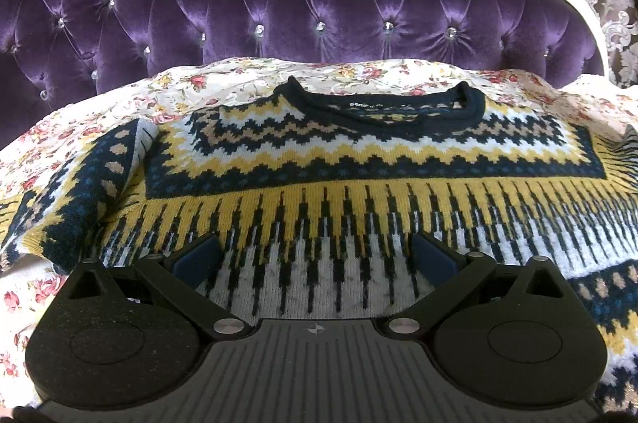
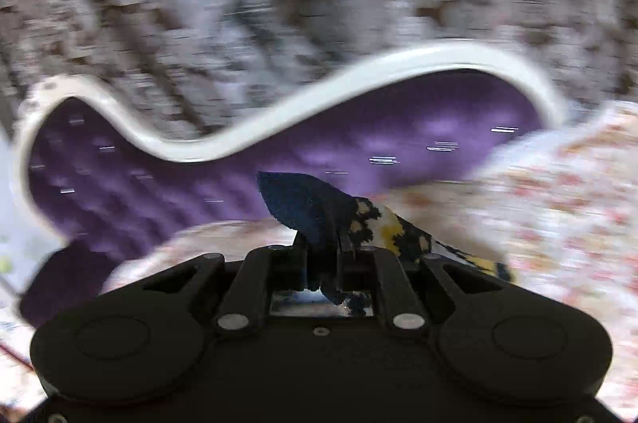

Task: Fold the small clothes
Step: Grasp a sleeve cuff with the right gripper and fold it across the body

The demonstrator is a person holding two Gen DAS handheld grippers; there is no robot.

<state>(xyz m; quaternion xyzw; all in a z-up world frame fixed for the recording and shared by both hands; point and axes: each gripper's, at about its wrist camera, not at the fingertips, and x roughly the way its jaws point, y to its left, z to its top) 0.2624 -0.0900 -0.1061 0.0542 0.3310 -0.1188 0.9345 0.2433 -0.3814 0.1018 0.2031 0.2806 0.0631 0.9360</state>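
A navy, yellow and white patterned knit sweater lies flat on a floral bedspread, collar toward twelve o'clock, before a purple tufted velvet headboard. The left gripper hovers at six o'clock, fingers spread wide above the knit.

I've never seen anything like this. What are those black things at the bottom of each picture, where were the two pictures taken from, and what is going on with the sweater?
No robot here: a person holds a two-finger tool in each hand, each carrying a forward-looking camera. The left view shows the left gripper, fingers open, above a patterned sweater spread on a floral bedspread before a purple headboard. The right view is motion-blurred; the right gripper is shut on a dark-edged piece of that knit, probably a sleeve or hem.
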